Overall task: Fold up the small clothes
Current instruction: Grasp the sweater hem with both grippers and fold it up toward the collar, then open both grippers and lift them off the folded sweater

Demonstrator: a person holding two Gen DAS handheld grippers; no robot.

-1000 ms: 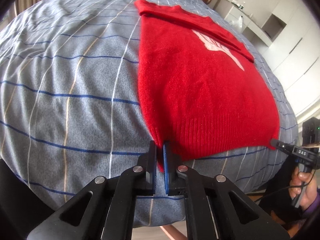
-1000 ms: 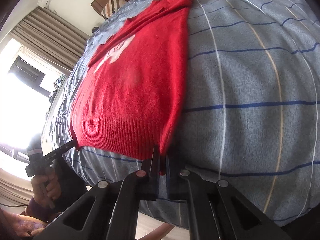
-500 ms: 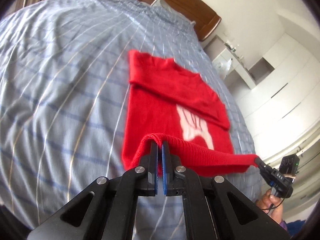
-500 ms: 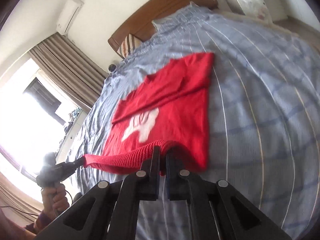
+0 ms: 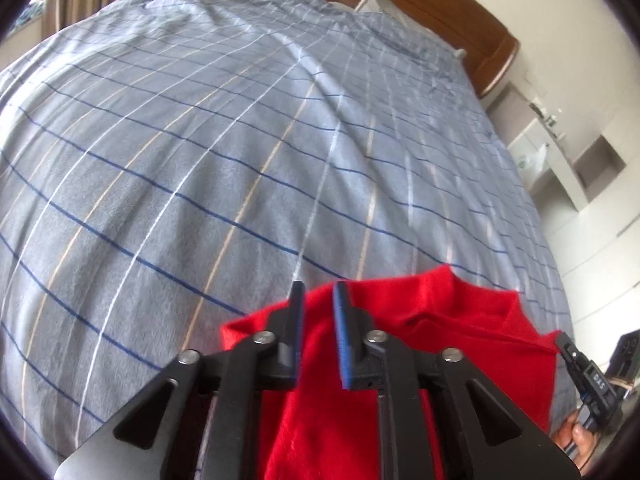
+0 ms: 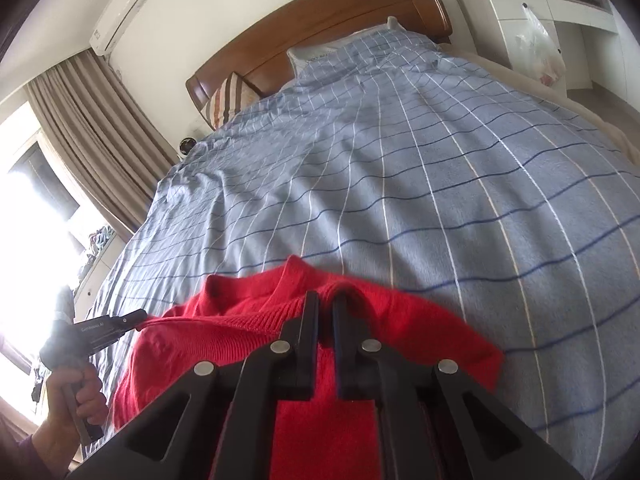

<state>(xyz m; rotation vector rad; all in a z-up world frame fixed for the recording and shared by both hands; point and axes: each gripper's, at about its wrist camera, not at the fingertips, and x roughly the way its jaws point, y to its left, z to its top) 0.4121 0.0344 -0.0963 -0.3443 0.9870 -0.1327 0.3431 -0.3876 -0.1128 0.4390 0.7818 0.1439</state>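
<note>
A red knit sweater (image 5: pixel 460 344) lies folded over on the blue checked bedspread (image 5: pixel 240 160); its ribbed hem now lies on top near the collar (image 6: pixel 256 292). My left gripper (image 5: pixel 319 296) is over the sweater's left corner with its jaws parted and a gap between the blue pads; red cloth shows below the gap. My right gripper (image 6: pixel 325 302) sits over the right corner, jaws slightly parted, with red cloth bunched at the tips. The right gripper also shows at the right edge of the left wrist view (image 5: pixel 568 350), and the left gripper at the left of the right wrist view (image 6: pixel 136 316).
The bedspread (image 6: pixel 440 160) stretches ahead to pillows (image 6: pixel 228 96) and a wooden headboard (image 6: pixel 320 28). White cabinets (image 6: pixel 532 4) stand to the right, curtains and a bright window (image 6: pixel 80 128) to the left.
Both grippers carried the sweater's hem forward over the body to the collar end, lowered it onto the bed, and their jaws have opened from shut.
</note>
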